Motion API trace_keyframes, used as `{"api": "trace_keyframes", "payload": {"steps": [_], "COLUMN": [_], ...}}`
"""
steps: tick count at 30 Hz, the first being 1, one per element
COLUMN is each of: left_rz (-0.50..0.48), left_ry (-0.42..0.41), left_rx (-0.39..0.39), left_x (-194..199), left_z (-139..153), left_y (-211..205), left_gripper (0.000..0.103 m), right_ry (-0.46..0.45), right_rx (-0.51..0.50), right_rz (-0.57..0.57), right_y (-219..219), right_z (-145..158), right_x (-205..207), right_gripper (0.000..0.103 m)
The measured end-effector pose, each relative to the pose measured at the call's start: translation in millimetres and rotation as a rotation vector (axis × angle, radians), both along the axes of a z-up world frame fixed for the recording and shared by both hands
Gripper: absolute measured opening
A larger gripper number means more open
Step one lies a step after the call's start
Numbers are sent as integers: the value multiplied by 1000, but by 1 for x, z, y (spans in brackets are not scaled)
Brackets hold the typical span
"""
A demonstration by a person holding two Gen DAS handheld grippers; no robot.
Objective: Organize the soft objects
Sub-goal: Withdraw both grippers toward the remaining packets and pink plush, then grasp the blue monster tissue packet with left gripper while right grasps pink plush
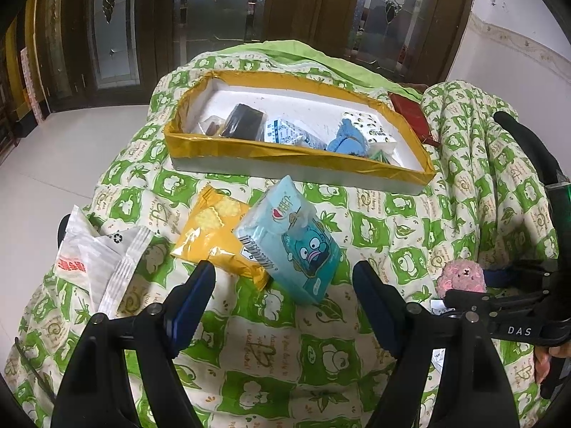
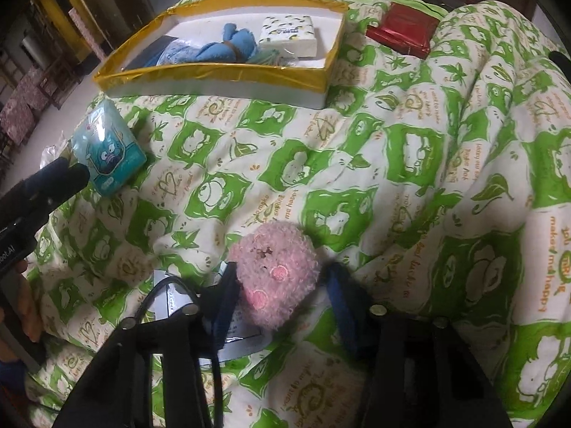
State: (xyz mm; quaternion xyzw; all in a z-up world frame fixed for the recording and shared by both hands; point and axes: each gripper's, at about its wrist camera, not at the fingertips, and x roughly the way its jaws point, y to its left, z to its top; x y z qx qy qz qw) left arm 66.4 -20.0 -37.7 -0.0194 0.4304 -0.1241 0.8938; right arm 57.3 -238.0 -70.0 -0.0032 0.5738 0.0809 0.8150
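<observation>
A green-and-cream printed quilt (image 2: pixel 357 164) covers the bed and carries everything in sight; well ahead of both tools sits a shallow white tray edged in yellow tape (image 1: pixel 285 158), holding a blue plush toy (image 2: pixel 228 44), a white tissue pack with small dark print (image 2: pixel 291 34), a dark packet (image 1: pixel 242 121) and a blue-and-white sachet (image 1: pixel 285 133); beyond the tray's far right corner, off to the right of the right tool, lies a red foil packet (image 2: pixel 401 30) on the quilt. The left tool (image 1: pixel 283 297) hangs over the quilt with its jaws wide and nothing between them; just ahead of it, between the lines of its two fingers, lies a light blue tissue pack with a cartoon face (image 1: pixel 289 242), overlapping a yellow snack bag (image 1: pixel 214 235) to the left; further left, beside the left finger, rests a white wrapper with red print (image 1: pixel 96 256). The right tool (image 2: pixel 282 299) points steeply down at a small pink plush toy (image 2: pixel 276 274), which sits between its blue pads (image 2: pixel 339 296) atop a white paper tag; the jaws stand narrow and close around it, though whether both pads press on it cannot be told.
</observation>
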Motion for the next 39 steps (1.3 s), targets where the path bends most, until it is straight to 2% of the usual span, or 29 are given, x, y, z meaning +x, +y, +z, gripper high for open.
{"api": "trace_keyframes", "payload": {"steps": [1,4,10,16,19,20,21,22,26,34,36,39], "left_rz": [-1,-2,-12,-6,-7,-14,-20,-31,-56,-84,-98,-100], "left_ry": [2,13,9,7,21,33,44,60,57,55,55,54], "left_rx": [0,-8,-63,-69,-70,-72,-75,-83,-88,-152,-138,-109], "left_x": [0,2,8,25,32,34,36,37,30,7,2,-2], "left_z": [-1,-3,-3,-6,-10,-12,-14,-18,-17,-5,-3,-4], "left_y": [0,-2,-4,-7,-9,-10,-11,-13,-15,-10,-11,-12], "left_gripper": [79,79,79,76,63,48,39,21,14,11,12,28], "right_ry": [-2,-12,-24,-30,-39,-45,-51,-58,-70,-124,-123,-121], "right_rx": [7,5,14,23,28,31,33,34,44,123,125,126], "right_rz": [6,22,25,23,24,30,33,36,39,48,49,53], "right_y": [1,3,5,6,5,8,9,12,16,13,14,14], "right_z": [0,1,0,0,1,1,1,1,1,10,10,10], "right_x": [0,0,-1,0,1,2,3,4,7,2,2,1], "right_gripper": [40,35,35,35,34,34,34,34,33,33,33,32]}}
